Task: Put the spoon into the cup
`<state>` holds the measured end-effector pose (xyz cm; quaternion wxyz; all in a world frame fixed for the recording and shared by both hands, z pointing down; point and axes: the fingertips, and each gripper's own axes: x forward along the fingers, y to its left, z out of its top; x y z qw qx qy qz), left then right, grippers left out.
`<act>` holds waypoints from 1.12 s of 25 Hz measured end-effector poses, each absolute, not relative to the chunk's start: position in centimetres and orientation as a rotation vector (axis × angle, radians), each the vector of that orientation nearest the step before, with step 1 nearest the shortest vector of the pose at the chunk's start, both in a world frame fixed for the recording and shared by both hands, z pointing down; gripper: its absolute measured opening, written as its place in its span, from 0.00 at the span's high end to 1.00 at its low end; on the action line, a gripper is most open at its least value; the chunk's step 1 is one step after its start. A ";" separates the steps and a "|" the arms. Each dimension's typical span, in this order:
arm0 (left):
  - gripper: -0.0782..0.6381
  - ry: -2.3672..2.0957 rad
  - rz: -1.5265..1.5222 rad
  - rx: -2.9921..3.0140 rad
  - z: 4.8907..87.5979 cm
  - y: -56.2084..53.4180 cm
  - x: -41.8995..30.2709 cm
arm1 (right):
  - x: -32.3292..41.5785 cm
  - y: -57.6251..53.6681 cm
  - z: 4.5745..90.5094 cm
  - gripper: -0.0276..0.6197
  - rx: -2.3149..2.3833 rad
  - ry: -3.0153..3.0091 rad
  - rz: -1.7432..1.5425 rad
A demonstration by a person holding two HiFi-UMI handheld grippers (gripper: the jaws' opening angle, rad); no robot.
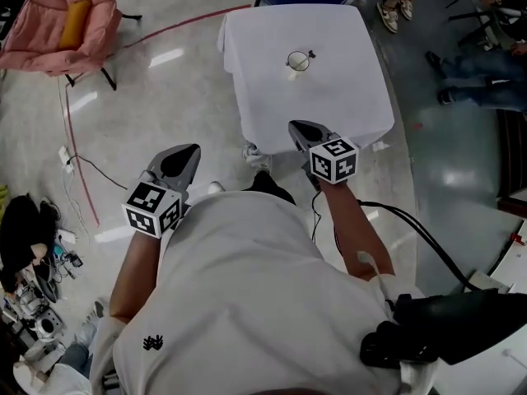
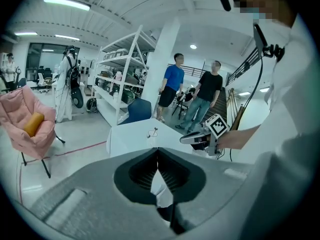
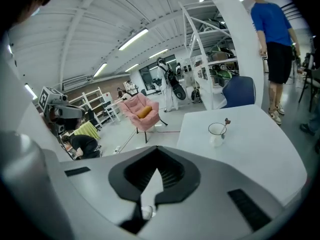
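Observation:
A white cup (image 1: 298,62) stands near the middle of the white-clothed table (image 1: 346,97), with the spoon (image 1: 310,55) standing in it, handle leaning over the rim. The right gripper view shows the cup (image 3: 216,132) and the spoon (image 3: 226,122) ahead on the table. In the left gripper view the cup (image 2: 152,133) is small and far off. My right gripper (image 1: 294,127) hovers at the table's near edge, shut and empty. My left gripper (image 1: 191,149) is over the floor left of the table, also shut on nothing. Both are well apart from the cup.
A pink chair (image 1: 62,23) with an orange cushion stands at the far left. A red line (image 1: 78,163) and cables run across the floor. A blue chair (image 2: 136,110) is behind the table, shelving (image 2: 117,79) beyond it. Two people (image 2: 192,96) stand there; others sit at the right.

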<state>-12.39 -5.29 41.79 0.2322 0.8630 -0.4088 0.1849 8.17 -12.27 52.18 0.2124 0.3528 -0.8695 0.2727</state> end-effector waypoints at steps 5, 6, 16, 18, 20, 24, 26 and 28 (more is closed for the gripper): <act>0.87 -1.108 0.504 2.374 42.5 -1.8 -14.0 | 5.5 -7.9 50.8 0.95 0.947 -2.433 0.713; 0.87 -1.106 0.501 2.376 42.5 -1.3 -14.4 | 4.8 -7.2 50.5 0.95 0.942 -2.439 0.704; 0.87 -1.070 0.505 2.377 44.1 3.8 -16.9 | -0.2 -0.1 48.5 0.95 0.901 -2.495 0.642; 0.87 -1.065 0.497 2.378 44.2 4.5 -17.0 | -0.7 0.9 48.2 0.95 0.890 -2.503 0.631; 0.88 -1.056 0.493 2.382 44.3 5.0 -16.8 | -1.2 1.8 48.1 0.95 0.882 -2.506 0.617; 0.87 -1.045 0.487 2.390 44.5 5.7 -17.1 | -2.1 3.0 48.0 0.95 0.869 -2.507 0.603; 0.87 -1.047 0.482 2.388 44.7 5.9 -17.3 | -2.5 3.4 47.9 0.95 0.856 -2.510 0.598; 0.87 -1.046 0.480 2.389 44.8 6.1 -17.2 | -2.7 3.8 47.8 0.95 0.844 -2.512 0.590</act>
